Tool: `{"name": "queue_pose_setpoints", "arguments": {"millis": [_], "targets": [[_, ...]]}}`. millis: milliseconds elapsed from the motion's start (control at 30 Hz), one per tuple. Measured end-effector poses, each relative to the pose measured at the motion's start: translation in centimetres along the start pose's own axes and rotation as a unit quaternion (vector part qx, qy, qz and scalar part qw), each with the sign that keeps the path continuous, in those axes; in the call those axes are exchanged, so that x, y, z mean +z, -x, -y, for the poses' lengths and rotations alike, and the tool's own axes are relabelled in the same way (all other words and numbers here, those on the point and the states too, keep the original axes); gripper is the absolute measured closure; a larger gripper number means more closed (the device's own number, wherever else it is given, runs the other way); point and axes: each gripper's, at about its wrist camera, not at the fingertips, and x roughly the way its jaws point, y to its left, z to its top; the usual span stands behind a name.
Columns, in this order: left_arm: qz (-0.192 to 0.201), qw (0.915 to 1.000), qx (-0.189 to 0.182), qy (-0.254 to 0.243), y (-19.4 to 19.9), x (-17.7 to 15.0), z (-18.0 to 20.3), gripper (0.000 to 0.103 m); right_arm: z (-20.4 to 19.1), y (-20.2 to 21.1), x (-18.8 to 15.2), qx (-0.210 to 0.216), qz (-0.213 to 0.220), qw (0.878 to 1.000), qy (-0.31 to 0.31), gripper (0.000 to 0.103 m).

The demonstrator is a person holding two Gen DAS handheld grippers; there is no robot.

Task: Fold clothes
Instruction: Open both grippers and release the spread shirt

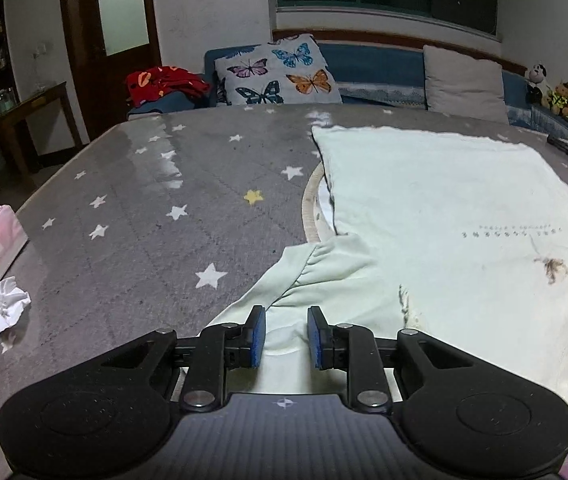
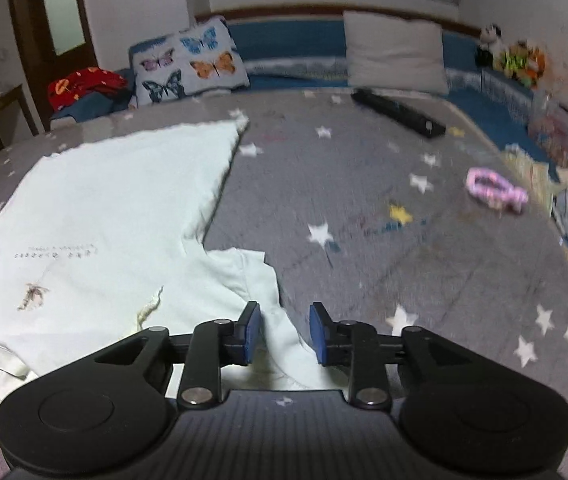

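Left tool (image 1: 286,334) low over shirt (image 1: 444,216) sleeve, parted, gripping nothing; right tool (image 2: 285,332) likewise.

pink item (image 2: 496,190) blurred, perhaps a hairband

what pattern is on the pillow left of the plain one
Colourful butterflies on a pale grey pillow, clearest in the left wrist view.

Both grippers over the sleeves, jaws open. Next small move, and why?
Probably close both. The left gripper and right gripper each stand open with a sleeve of the pale shirt between the pads, nothing pinched yet. Gripping first lets the sleeves fold inward.
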Motion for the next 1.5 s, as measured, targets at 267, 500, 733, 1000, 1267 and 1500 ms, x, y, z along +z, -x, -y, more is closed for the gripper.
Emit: {"name": "queue_pose_setpoints", "arguments": {"millis": [267,500,733,1000,1267,1500], "targets": [[0.010,0.9972,-0.064,-0.037,2.2,-0.5,3.4,0.078,-5.4,1.9,-0.9,0.121,-0.004,0.990,0.070,0.076],[0.008,0.9811,-0.167,-0.098,5.0,-2.4,6.9,0.075,-9.8,3.8,-3.2,0.208,-0.040,0.967,0.141,0.076],[0.032,0.9608,-0.207,-0.182,6.7,-4.1,10.2,0.072,-12.6,4.5,-4.7,0.221,-0.045,0.956,0.186,0.074],[0.059,0.9392,-0.221,-0.256,5.9,-4.9,13.6,0.068,-12.6,5.0,-5.5,0.191,-0.042,0.964,0.181,0.101],[0.042,0.9209,-0.256,-0.291,4.1,-5.9,15.4,0.082,-12.1,7.1,-5.9,0.219,-0.072,0.950,0.211,0.101],[0.019,0.9166,-0.288,-0.276,4.2,-6.4,14.8,0.096,-11.5,8.0,-4.1,0.232,-0.039,0.953,0.189,0.095]]}}
